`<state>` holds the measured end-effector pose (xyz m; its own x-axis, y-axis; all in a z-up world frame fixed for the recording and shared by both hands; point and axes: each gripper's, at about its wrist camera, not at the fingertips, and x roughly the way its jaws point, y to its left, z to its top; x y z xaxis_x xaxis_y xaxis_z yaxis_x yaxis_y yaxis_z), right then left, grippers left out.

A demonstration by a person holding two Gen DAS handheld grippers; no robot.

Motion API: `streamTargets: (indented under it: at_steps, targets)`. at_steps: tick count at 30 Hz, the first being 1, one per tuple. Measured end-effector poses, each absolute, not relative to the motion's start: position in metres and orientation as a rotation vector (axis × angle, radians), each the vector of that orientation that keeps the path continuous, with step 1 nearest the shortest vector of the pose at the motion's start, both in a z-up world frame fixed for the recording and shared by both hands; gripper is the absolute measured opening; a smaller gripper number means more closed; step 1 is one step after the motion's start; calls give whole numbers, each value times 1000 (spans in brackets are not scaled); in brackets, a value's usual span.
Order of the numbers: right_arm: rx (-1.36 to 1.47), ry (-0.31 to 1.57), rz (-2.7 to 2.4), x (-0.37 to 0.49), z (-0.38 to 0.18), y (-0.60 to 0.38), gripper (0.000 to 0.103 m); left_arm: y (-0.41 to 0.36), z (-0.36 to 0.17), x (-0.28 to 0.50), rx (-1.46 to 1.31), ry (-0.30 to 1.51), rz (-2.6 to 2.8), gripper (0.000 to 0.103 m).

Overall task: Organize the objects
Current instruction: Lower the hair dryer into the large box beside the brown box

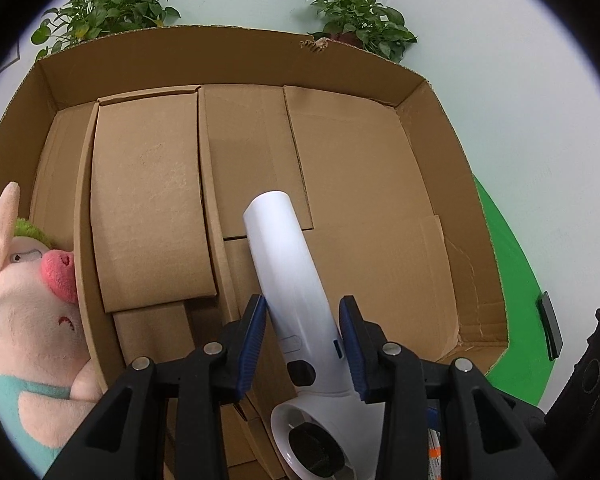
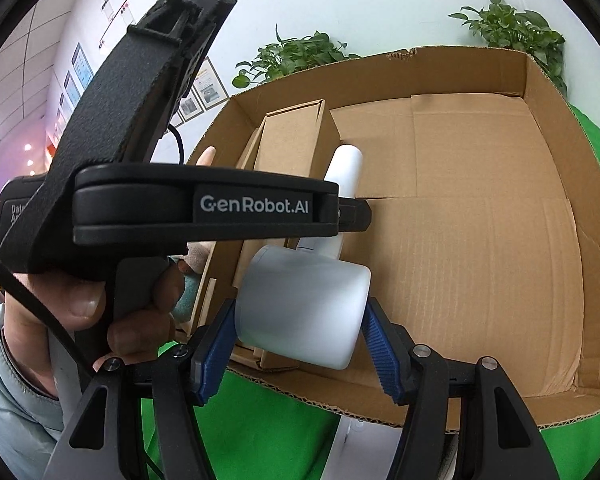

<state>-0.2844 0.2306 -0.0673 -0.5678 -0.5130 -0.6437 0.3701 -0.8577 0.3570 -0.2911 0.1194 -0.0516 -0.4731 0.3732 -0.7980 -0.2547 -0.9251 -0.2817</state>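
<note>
Left gripper (image 1: 302, 340) clamps the white hair dryer (image 1: 284, 256) by its handle, right gripper (image 2: 300, 344) grips its barrel; the dryer hangs over the cardboard box (image 2: 500, 240), nozzle toward twelve o'clock.

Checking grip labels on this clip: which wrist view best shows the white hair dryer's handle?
The left wrist view: the hair dryer handle runs its whole length between the left gripper pads. The right wrist view shows mostly the barrel in the right gripper; the handle is largely hidden.

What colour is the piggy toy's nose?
Pink-red. The pig's nose shows best in the left wrist view.
</note>
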Motion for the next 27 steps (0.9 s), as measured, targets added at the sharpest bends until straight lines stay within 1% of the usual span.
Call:
streamTargets:
  at_steps: [4,10,17,20,23,25,27]
  targets:
    - [1069,-248,-2387,-286,-69,231,59,114,-52,-289,-1356,-200,2401,37]
    - [1094,-269,-2388,-289,-72,236,59,120,-55,-292,-1365,-193,2391,37]
    - [1118,-221,-2406,-291,-71,234,59,121,-53,-295,-1372,-195,2399,36]
    - [1149,-265,-2363,-294,-82,237,58,114,-52,-293,-1378,-222,2398,35]
    - [1162,-212,-2364,-290,-87,231,58,111,-50,-287,-1358,-232,2396,35]
    - [1180,-183,-2363,-289,-90,226,59,109,-48,-283,-1349,-222,2403,35]
    - [1220,-209,-2326,-291,-95,225,62,106,-46,-277,-1335,-221,2407,35]
